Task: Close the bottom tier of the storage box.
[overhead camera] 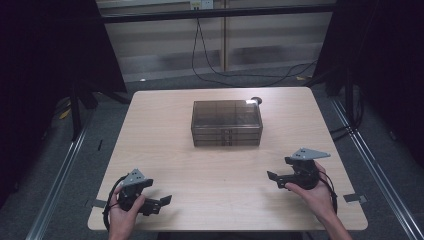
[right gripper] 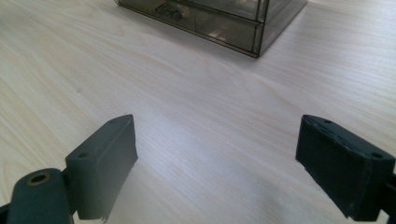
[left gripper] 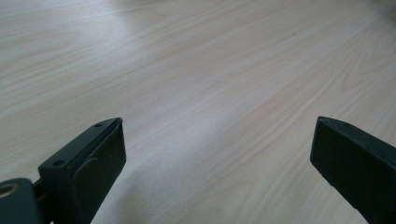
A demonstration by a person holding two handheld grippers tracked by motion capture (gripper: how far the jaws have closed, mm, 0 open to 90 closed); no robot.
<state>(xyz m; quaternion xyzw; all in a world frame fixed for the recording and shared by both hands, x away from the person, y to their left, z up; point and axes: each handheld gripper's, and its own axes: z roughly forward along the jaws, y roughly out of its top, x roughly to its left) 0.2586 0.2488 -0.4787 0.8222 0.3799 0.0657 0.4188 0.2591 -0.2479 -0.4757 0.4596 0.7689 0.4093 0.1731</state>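
Drawers all shut, grippers not yet at the drawer box

Nothing looks begun, judging from how things lie: the smoky see-through drawer box (overhead camera: 227,123) stands toward the far middle of the table (overhead camera: 165,150), its stacked drawers pushed in flush and its small front handles (right gripper: 169,11) untouched. The left gripper (overhead camera: 161,202) rests well short of the box, off toward its near left, jaws spread wide over bare wood with nothing between them. The right gripper (overhead camera: 273,177) sits off the box's near right, somewhat closer and aimed toward the box's front corner, its jaws likewise spread and empty. Reaching a handle and drawing a drawer out all seems left to do. A small dark object (overhead camera: 256,100) lies just behind the box's far right corner; I cannot tell what it is. Between the box front and both grippers the wood is bare, so nothing stands in the way.
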